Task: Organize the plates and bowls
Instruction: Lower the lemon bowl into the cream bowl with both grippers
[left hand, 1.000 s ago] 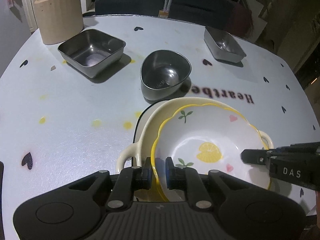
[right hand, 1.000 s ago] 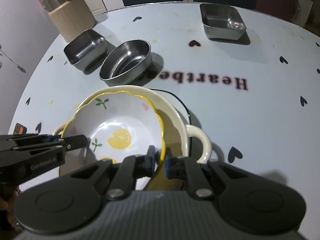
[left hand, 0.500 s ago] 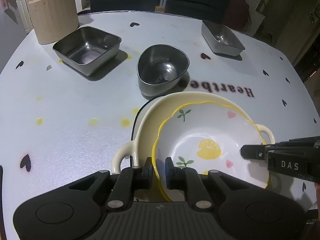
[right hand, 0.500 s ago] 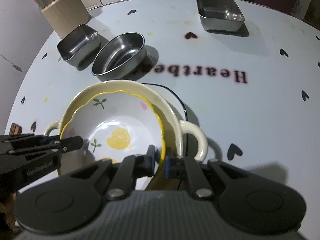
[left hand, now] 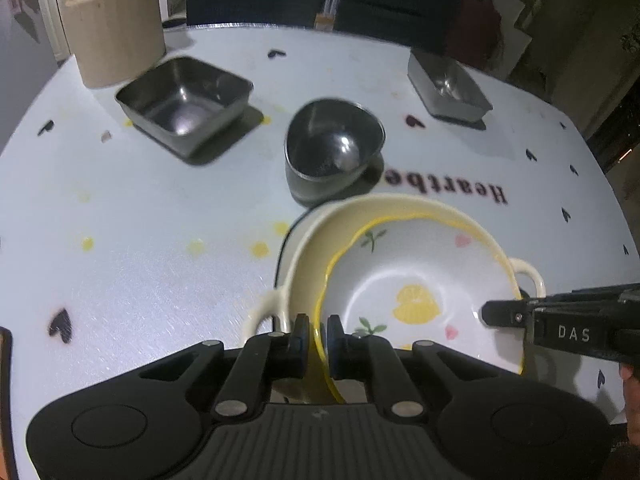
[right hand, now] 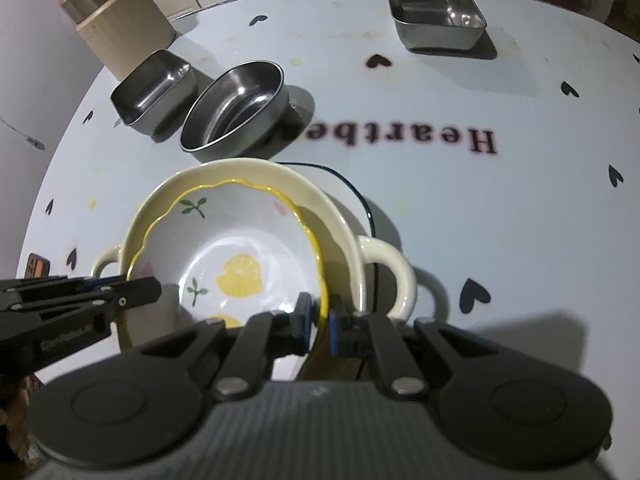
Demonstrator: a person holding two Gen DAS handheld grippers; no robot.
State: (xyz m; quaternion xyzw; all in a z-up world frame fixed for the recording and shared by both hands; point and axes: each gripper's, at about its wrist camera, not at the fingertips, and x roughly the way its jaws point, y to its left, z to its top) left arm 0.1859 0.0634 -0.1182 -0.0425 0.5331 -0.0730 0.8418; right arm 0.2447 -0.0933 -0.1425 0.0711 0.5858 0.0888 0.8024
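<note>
A white lemon-print bowl with a yellow scalloped rim (left hand: 416, 276) (right hand: 240, 248) sits inside a cream two-handled bowl (left hand: 308, 240) (right hand: 344, 216), which rests on a dark-rimmed white plate (right hand: 360, 200). My left gripper (left hand: 318, 336) is shut on the lemon bowl's near rim. My right gripper (right hand: 320, 320) is shut on its opposite rim. Each gripper shows in the other's view, the right one (left hand: 492, 314) and the left one (right hand: 156, 292).
A rounded steel bowl (left hand: 332, 148) (right hand: 236, 112) stands just beyond the stack. A square steel dish (left hand: 184, 100) (right hand: 152, 88) is at far left, another (left hand: 448, 84) (right hand: 436, 12) at far right. A beige canister (left hand: 116, 24) (right hand: 120, 28) stands near the table's back-left edge.
Both grippers stay shut on the lemon bowl's rim. Both views have shifted a little, and the far dishes look nearer now.
</note>
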